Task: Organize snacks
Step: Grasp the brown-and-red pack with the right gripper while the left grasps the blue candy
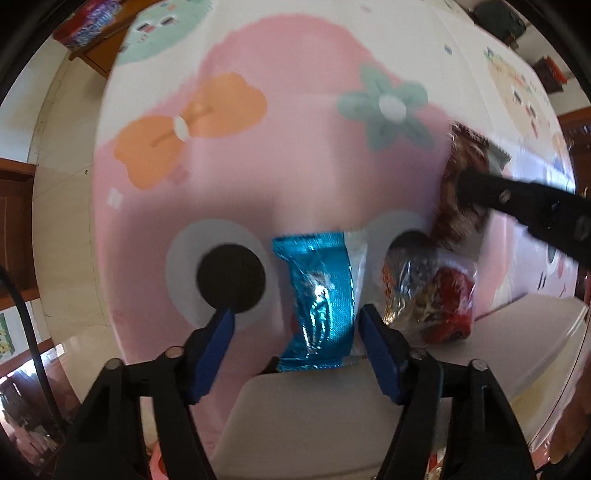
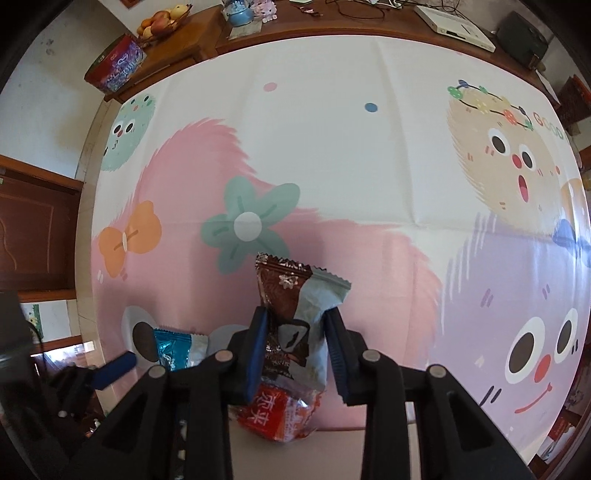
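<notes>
The right gripper had its blue pads set against both sides of a brown-and-pale-blue snack packet, gripping it upright above a red snack packet that lay at the near edge of the cartoon-printed tablecloth. The left gripper stood wide open with nothing between its jaws, its pads straddling a shiny blue foil packet lying flat on the cloth's pink patch without touching it. Just to the right of the foil packet sat the red packet in clear wrapping, and beyond the cloth a wooden sideboard carried a bowl of fruit.
</notes>
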Demonstrator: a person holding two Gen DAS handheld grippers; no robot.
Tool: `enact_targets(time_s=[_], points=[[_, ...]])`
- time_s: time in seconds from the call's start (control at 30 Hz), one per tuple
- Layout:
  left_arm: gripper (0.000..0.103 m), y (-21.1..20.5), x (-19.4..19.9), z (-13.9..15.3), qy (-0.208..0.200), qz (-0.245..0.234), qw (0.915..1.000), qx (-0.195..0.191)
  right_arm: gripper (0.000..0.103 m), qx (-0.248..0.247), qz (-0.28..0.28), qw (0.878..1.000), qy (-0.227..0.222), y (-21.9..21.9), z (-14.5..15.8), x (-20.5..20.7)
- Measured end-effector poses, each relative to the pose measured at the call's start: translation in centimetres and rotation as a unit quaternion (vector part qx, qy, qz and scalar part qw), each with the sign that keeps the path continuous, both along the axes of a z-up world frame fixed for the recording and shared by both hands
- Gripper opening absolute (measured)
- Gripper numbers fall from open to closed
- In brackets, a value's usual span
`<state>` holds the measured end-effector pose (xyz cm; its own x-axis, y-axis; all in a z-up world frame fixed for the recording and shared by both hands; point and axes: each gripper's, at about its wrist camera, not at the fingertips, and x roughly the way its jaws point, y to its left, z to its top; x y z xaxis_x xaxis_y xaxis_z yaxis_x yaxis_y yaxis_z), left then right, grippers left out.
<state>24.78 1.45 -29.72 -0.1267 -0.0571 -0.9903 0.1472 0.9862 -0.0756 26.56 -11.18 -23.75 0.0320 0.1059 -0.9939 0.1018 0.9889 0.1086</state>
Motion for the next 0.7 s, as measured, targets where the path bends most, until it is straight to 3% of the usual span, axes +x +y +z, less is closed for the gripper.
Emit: enact_targets(time_s=[0.07,0.13,0.17,0.2,0.3,0.43,0.47,0.53,0.57,0.6,0.7], points=[[0.057,0.0,0.2,-0.1,0.001,0.009,1.0000,-0.003,0.016,0.004,-0.001,1.000,0.002,-0.2,-0.2,0.0],[0.046,-0.1,0.2,0.1,-0.008,0.009,0.9999,0.012,0.015,0.014,-0.006,1.000,0.007,-0.7,-0.5,-0.3],[0.032,-0.1,0.2,0.2,-0.014,0.008,0.9997,0.019,0.015,0.016,-0.007,1.000,0.007,-0.8,-0.6,-0.4],[0.025,0.0,0.2,0.3,-0.016,0.009,0.9997,0.017,0.013,0.016,-0.006,1.000,0.006,-0.9,-0.6,-0.6],[0.023,0.7,0.4,0.7,-0.015,0.027,0.9995,-0.004,0.004,0.026,0.000,1.000,0.005,-1.2,-0.5,-0.8],[0.022,1.1,0.3,1.4,-0.025,0.036,0.9990,-0.009,0.004,0.037,-0.002,0.999,0.014,-1.8,-0.7,-1.0],[0.022,1.1,0.2,1.6,-0.030,0.037,0.9988,-0.012,0.005,0.050,-0.009,0.998,0.023,-2.7,-0.6,-1.6],[0.022,1.1,0.2,2.1,-0.037,0.038,0.9985,-0.012,0.017,0.072,-0.030,0.996,0.039,-3.2,-1.1,-1.4],[0.022,1.0,0.3,2.4,-0.039,0.039,0.9984,-0.011,0.030,0.074,-0.039,0.996,0.038,-3.3,-1.2,-1.4],[0.022,0.8,0.3,2.6,-0.040,0.040,0.9983,-0.011,0.036,0.075,-0.046,0.996,0.036,-3.3,-1.2,-1.3],[0.022,0.2,0.4,2.4,-0.042,0.046,0.9980,-0.011,0.036,0.068,-0.054,0.996,0.030,-2.5,-1.3,-1.2]])
